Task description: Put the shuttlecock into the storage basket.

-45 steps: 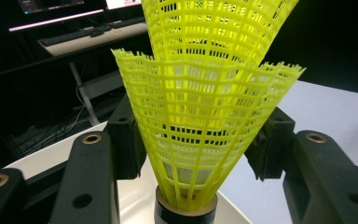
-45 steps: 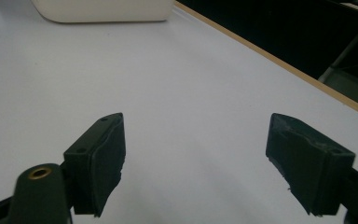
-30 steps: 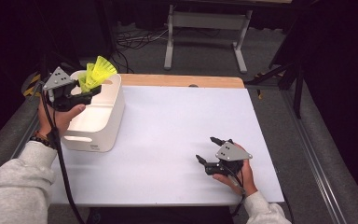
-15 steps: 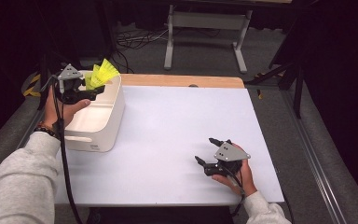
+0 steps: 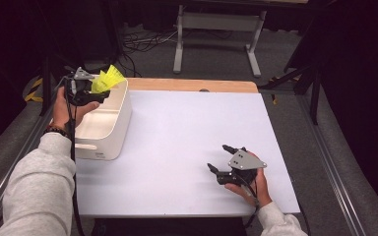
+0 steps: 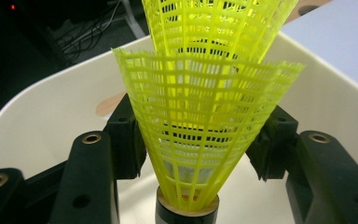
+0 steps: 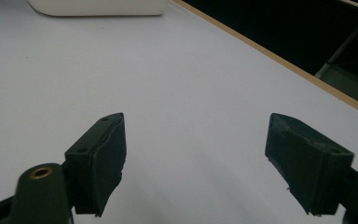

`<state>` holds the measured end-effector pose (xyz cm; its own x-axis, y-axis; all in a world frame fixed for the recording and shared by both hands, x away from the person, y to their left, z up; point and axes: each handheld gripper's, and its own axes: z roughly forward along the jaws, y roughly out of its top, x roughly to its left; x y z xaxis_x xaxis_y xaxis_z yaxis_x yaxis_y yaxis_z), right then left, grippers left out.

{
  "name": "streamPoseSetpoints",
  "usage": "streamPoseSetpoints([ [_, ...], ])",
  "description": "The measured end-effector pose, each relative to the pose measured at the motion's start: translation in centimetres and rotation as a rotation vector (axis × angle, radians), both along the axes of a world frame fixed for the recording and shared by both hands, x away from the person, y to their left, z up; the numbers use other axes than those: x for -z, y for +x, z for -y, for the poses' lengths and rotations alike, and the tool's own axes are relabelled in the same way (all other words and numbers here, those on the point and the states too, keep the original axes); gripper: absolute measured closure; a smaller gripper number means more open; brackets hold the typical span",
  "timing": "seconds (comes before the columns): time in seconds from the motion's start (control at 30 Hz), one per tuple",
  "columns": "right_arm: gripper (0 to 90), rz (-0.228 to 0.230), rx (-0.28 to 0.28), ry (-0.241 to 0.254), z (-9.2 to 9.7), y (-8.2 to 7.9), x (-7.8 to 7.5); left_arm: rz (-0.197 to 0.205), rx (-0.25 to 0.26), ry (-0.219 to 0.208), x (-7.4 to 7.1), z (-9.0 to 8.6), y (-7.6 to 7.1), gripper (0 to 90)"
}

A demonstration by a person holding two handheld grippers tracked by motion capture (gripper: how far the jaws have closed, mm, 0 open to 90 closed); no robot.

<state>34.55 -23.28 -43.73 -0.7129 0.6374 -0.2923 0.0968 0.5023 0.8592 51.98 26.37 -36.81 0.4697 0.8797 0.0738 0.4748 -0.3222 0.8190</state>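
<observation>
Two nested yellow mesh shuttlecocks (image 5: 108,78) (image 6: 200,116) sit between the jaws of my left gripper (image 5: 97,91) (image 6: 198,140). It is shut on their skirt, with the cork base toward the camera. It holds them over the far end of a white bin (image 5: 123,113), whose inner wall (image 6: 42,121) rises behind them. My right gripper (image 5: 217,157) (image 7: 196,154) rests near the front right of the white table (image 5: 192,123). Its jaws stand open, with nothing between them.
The bin stands at the table's left side, and its near corner (image 7: 98,7) lies far ahead of the right gripper. A wooden strip (image 5: 192,84) edges the table's far side. Metal stand legs (image 5: 216,29) and cables lie on the floor beyond.
My left hand has carried the shuttlecocks a little farther along the bin toward its far end and slightly lower. The right hand has stayed put.
</observation>
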Motion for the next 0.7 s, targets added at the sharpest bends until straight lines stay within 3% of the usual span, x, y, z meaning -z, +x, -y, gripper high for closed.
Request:
streamPoseSetpoints([
  [0.2,21.2,-0.004,-0.004,-0.008,-0.1,0.0,0.0,-0.037,-0.004,0.04,0.2,0.5,0.2,44.7],
  [0.27,22.1,0.005,0.002,-0.01,-0.1,-0.1,0.0,-0.033,0.002,0.049,0.3,0.5,0.3,45.0],
  [0.37,22.2,0.008,0.011,0.004,0.1,0.0,-0.1,-0.066,0.003,0.067,0.5,0.6,0.4,44.4],
  [0.5,22.2,-0.004,0.012,-0.002,0.0,0.1,0.0,-0.079,-0.021,0.103,0.7,0.7,0.6,41.7],
  [0.57,22.2,-0.004,0.006,-0.004,-0.1,0.0,0.1,-0.102,-0.006,0.097,0.8,1.0,0.6,39.0],
  [0.7,22.2,-0.008,0.003,-0.006,-0.1,0.1,0.1,-0.11,-0.007,0.116,0.9,1.2,0.7,35.8],
])
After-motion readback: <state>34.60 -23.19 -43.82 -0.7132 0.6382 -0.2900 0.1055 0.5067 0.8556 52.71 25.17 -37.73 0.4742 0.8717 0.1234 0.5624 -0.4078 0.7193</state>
